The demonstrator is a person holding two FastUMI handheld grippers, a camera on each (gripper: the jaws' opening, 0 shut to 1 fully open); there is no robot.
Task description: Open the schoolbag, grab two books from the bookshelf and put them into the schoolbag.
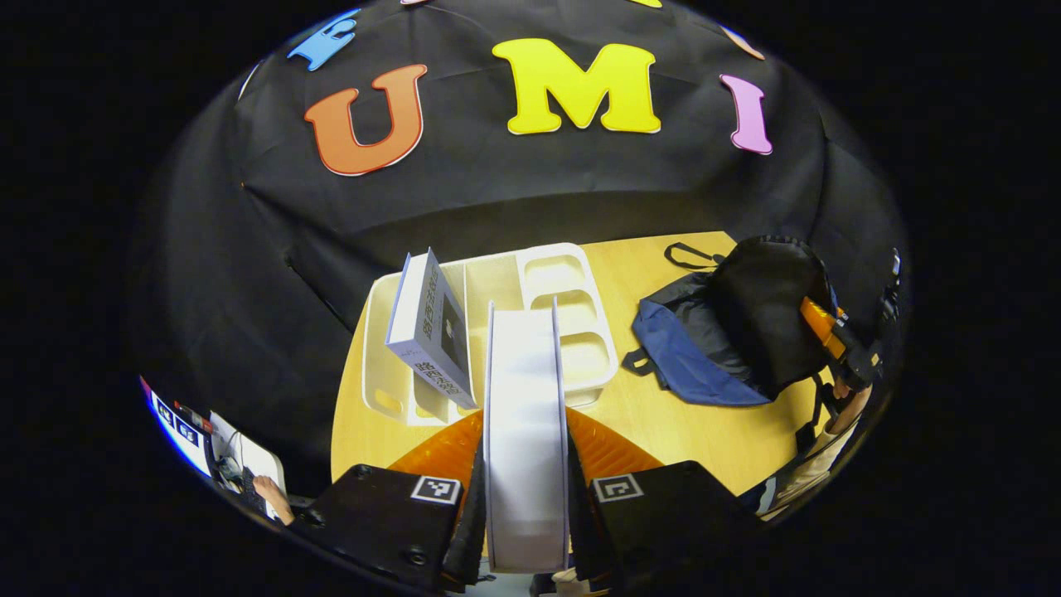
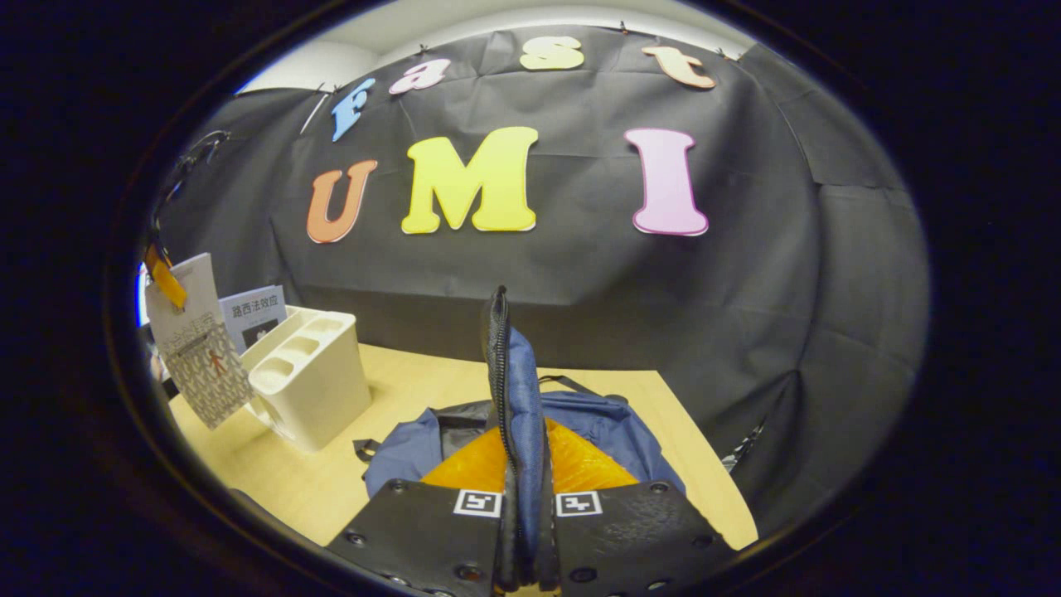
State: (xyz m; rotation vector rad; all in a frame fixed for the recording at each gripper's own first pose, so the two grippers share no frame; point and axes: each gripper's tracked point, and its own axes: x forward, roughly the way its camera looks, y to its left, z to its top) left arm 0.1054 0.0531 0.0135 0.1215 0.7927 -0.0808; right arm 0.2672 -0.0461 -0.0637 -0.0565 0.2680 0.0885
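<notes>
a: left gripper (image 1: 525,506) is clamped on a white book (image 1: 525,414) above the bookshelf (image 1: 572,332).
b: right gripper (image 2: 524,531) pinches the schoolbag (image 2: 580,431) flap; hold it wide, drop the book straight in.

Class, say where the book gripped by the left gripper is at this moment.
In the left gripper view, the book stands edge-on between the left gripper fingers, just in front of the white bookshelf.

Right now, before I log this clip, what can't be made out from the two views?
- Blue and black fabric schoolbag interior: left gripper view, hidden by its raised black flap.
- White book cover: same view, seen edge-on between the left gripper fingers.
- White plastic bookshelf slots: right gripper view, too oblique.
</notes>
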